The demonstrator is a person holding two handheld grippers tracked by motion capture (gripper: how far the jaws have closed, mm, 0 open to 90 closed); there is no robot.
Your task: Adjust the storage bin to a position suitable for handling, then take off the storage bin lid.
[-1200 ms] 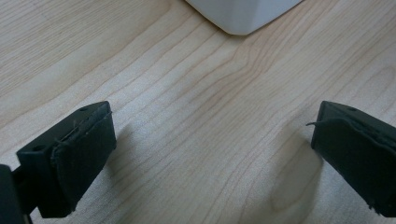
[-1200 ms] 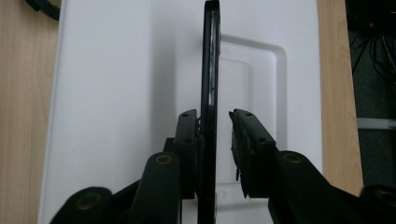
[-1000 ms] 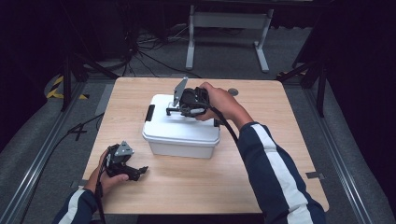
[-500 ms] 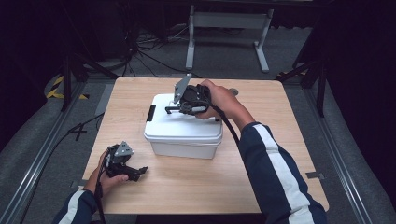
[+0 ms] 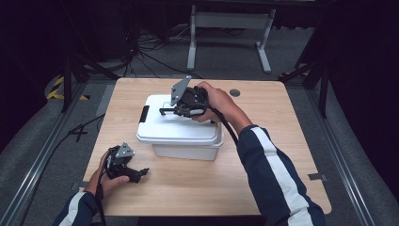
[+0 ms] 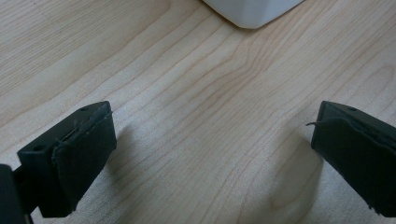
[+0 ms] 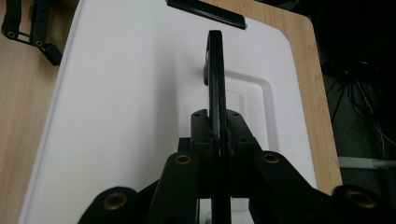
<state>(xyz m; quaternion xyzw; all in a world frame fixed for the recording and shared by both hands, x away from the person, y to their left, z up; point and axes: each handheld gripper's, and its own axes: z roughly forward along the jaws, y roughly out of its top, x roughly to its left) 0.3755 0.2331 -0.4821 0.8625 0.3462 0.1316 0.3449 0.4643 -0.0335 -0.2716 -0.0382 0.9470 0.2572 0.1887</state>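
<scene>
A white plastic box [image 5: 188, 151] with a white lid [image 5: 174, 129] stands mid-table. My right gripper [image 5: 165, 112] is over the lid, shut on its black handle [image 5: 170, 111]. In the right gripper view the handle [image 7: 215, 70] stands upright and edge-on, and the jaws of my right gripper [image 7: 218, 126] pinch it above the lid [image 7: 130, 93]. The lid overhangs the box body on the left. My left gripper [image 5: 141, 173] rests on the table at the front left, open. In its own view my left gripper [image 6: 212, 149] has bare wood between wide-apart jaws, with a box corner [image 6: 252, 11] ahead.
A black latch [image 5: 144, 114] sits on the lid's left end, also the far end of the lid in the right gripper view [image 7: 205, 11]. A round grommet [image 5: 234, 92] is set in the wooden table [image 5: 282, 141] at the back. Cables and a stand are on the floor beyond.
The right gripper has shifted slightly left with the handle, and the lid's left edge now reaches a bit farther left. The left gripper has stayed put.
</scene>
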